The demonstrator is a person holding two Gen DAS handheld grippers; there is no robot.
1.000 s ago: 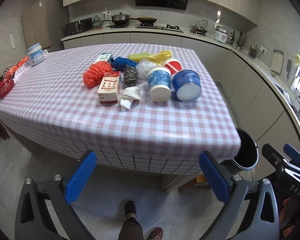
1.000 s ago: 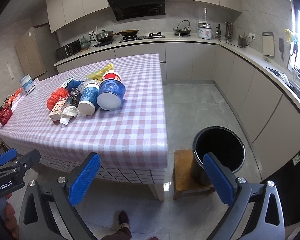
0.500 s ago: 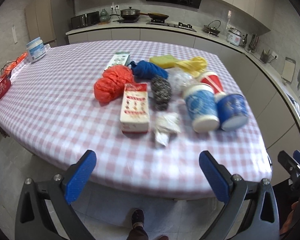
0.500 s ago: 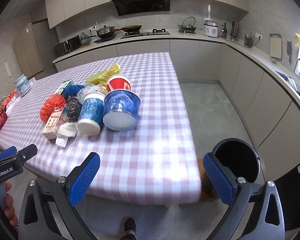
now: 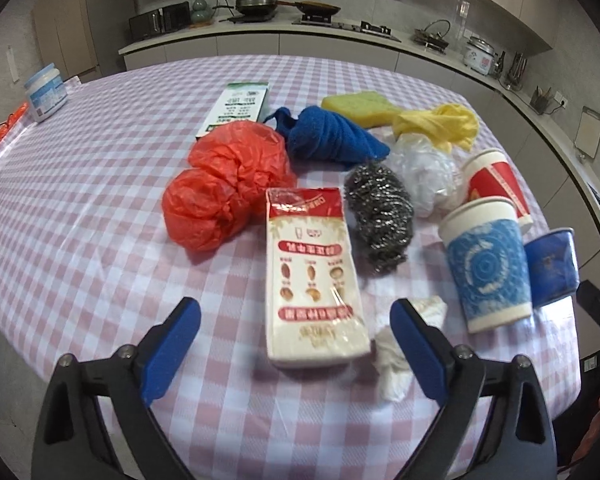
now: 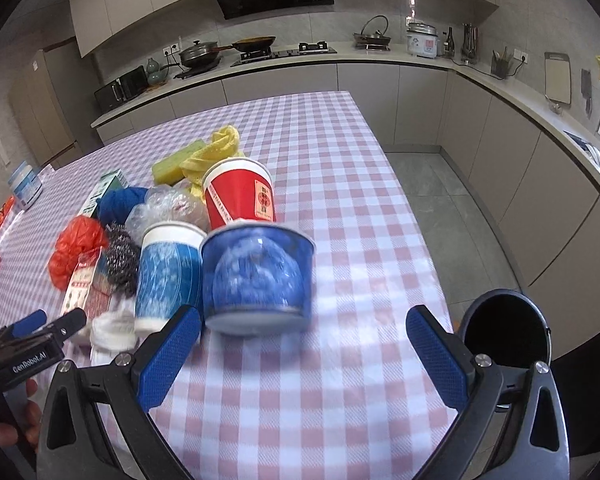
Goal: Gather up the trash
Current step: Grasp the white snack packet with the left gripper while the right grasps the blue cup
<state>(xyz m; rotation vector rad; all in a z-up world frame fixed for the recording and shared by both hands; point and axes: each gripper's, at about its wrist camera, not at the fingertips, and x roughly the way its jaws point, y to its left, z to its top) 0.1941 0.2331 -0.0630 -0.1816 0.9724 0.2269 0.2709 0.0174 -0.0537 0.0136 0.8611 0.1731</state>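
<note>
- A pile of trash lies mid-table on the pink-and-white checked table [image 5: 80, 200]: a white-and-red printed carton [image 5: 314, 280], a crumpled red plastic bag [image 5: 224, 184], a steel-wool scourer [image 5: 380, 208], a crumpled white tissue [image 5: 392, 364].
- Beside them lie three paper cups: blue-patterned white cup [image 5: 486, 268], dark blue cup [image 6: 256, 276], red cup [image 6: 240, 196].
- The left gripper [image 5: 296, 348] hovers over the carton, jaws closing, pads not touching it.
- The right gripper [image 6: 304, 356] hovers by the dark blue cup, jaws released, empty.
- A black round bin [image 6: 504, 328] stands on the floor past the table's corner.
</note>
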